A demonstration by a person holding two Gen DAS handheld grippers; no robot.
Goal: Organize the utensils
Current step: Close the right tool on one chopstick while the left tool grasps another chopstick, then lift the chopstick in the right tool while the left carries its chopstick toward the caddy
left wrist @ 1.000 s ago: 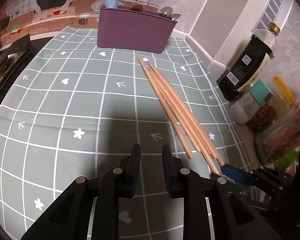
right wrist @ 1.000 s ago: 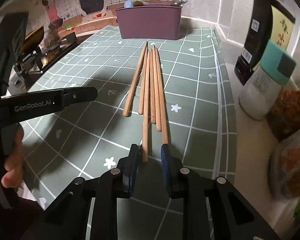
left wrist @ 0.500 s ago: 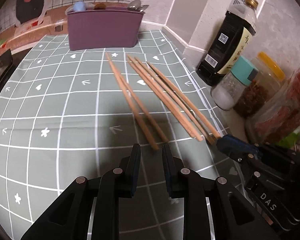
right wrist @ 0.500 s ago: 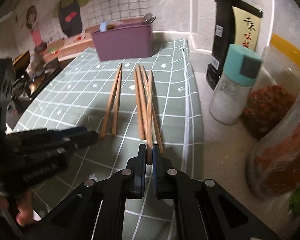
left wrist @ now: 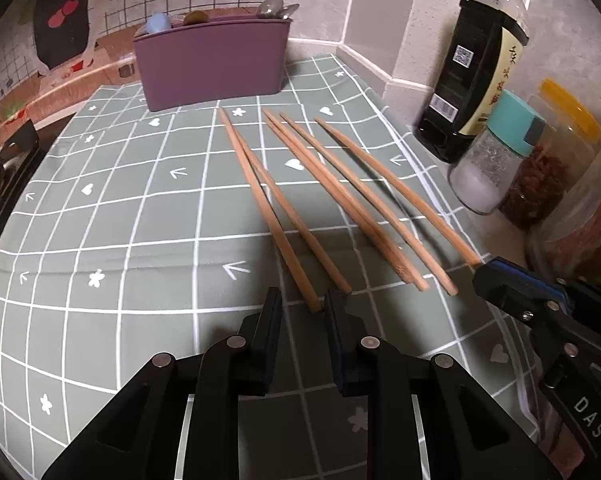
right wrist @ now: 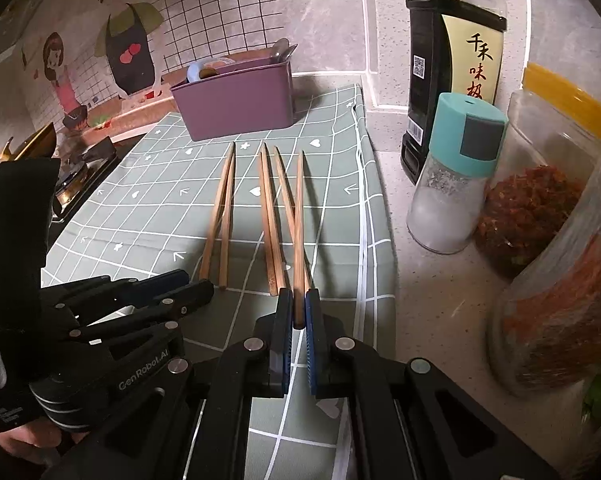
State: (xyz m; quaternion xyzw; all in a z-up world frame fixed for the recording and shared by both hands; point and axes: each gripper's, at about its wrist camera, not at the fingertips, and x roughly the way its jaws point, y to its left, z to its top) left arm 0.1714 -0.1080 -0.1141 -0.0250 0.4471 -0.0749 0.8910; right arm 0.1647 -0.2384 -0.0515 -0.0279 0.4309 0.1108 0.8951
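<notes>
1. The right gripper clamps its fingers on the near end of one wooden chopstick, whose far tip reaches toward the purple utensil holder.
2. The left gripper hangs just over the surface with its fingers closing; the near end of a chopstick from the left pair lies at the gap between them, not yet pinched.
3. Three more chopsticks lie between that pair and the held one, fanned across the green checked mat that covers the surface.
4. The purple utensil holder stands at the mat's far edge, near the wall, with spoons poking above its rim.
5. Along the surface's right edge stand a dark sauce bottle, a teal-capped shaker and jars.
6. A hand grips the left gripper's handle at the lower left of the right wrist view.
</notes>
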